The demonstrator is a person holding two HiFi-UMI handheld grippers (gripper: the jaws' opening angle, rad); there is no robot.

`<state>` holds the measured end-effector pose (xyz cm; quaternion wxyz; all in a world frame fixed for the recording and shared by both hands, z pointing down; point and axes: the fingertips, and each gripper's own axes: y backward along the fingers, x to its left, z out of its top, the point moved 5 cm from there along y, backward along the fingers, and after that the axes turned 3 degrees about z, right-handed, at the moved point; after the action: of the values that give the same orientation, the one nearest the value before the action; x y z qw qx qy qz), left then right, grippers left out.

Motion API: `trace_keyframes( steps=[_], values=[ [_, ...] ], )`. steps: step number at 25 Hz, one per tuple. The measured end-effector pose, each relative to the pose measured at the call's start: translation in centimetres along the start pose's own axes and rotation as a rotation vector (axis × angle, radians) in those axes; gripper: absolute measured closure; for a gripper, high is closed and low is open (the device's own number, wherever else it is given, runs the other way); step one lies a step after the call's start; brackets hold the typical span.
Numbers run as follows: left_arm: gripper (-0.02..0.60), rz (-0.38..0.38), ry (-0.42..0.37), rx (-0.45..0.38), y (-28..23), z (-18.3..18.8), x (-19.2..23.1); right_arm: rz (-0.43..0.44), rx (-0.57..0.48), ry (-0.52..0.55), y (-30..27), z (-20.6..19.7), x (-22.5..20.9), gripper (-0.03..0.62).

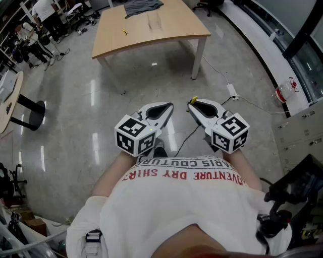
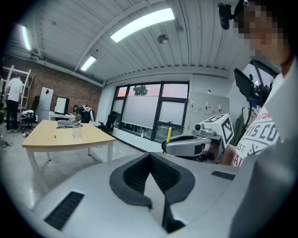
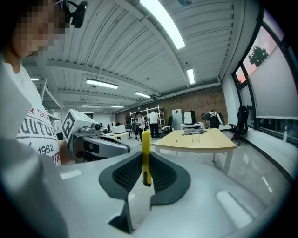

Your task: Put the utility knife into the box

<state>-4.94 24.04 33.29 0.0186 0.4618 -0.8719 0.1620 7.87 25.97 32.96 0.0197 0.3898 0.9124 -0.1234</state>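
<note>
Across the office floor (image 1: 126, 85), the table (image 1: 151, 33) with a clear box (image 2: 77, 132) stands far ahead of both claws. The right gripper (image 1: 194, 107) pinches the yellow utility knife (image 3: 145, 153) upright; the left gripper (image 1: 168, 107) is pressed together, empty. Held only by its end, the knife may slip out on the way.

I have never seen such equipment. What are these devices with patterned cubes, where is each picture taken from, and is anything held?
A person holds one hand-held gripper in each hand; each carries a camera, giving two pictures. The third comes from a head camera looking down. The left hand-held gripper is shut and empty. The right hand-held gripper is shut on a yellow utility knife. Ahead, a table carries a grey cloth and a clear box.
</note>
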Motion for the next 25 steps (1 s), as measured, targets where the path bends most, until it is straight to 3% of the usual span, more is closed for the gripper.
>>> trace_keyframes(
  steps=[25],
  values=[
    [0.580, 0.000, 0.022, 0.003, -0.22, -0.88, -0.27, 0.027, 0.004, -0.048, -0.02, -0.71, -0.08, 0.546]
  ],
)
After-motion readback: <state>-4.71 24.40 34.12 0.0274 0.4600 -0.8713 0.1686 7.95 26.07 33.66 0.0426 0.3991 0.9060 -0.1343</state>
